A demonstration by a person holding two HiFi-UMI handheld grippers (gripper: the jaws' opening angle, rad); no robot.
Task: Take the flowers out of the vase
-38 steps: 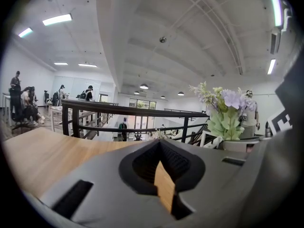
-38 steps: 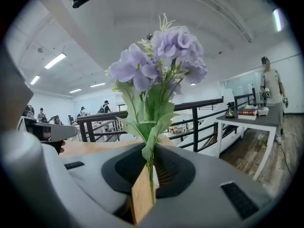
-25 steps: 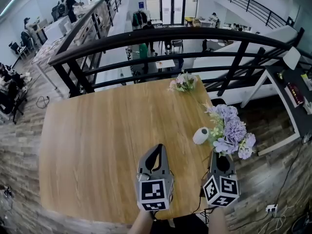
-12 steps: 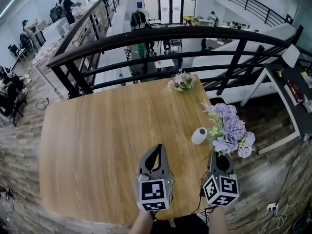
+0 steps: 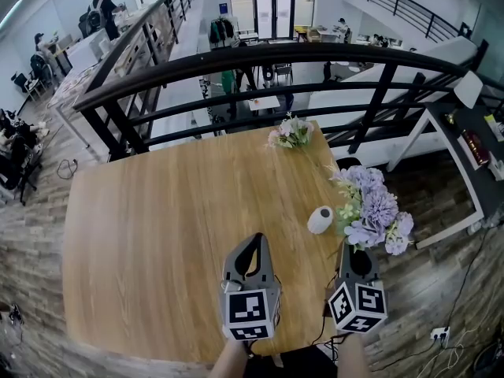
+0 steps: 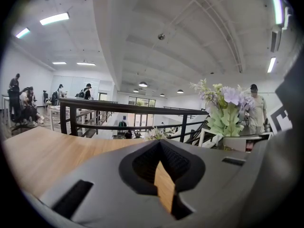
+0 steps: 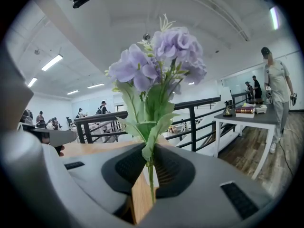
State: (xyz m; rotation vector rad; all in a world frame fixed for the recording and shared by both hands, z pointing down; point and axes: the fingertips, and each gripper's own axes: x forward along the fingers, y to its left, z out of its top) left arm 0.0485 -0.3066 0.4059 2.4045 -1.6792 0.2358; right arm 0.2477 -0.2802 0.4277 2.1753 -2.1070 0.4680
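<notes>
A bunch of purple flowers [image 5: 374, 211] with green leaves is held up just off the table's right edge. My right gripper [image 5: 351, 252] is shut on its thin green stem [image 7: 150, 184], and the blooms [image 7: 161, 56] rise above the jaws. The white vase [image 5: 320, 220] rests on the wooden table [image 5: 157, 227], left of the bunch and apart from it. In the left gripper view the vase [image 6: 234, 143] shows low at the right, with the purple flowers [image 6: 228, 103] above it. My left gripper [image 5: 257, 239] hovers over the table's near edge, tips together and nothing in them [image 6: 160, 144].
A small pale bunch of flowers [image 5: 290, 132] lies at the table's far edge. A black railing [image 5: 260, 57] runs behind the table. A white side table with books [image 5: 476, 152] stands to the right. People stand and sit in the background.
</notes>
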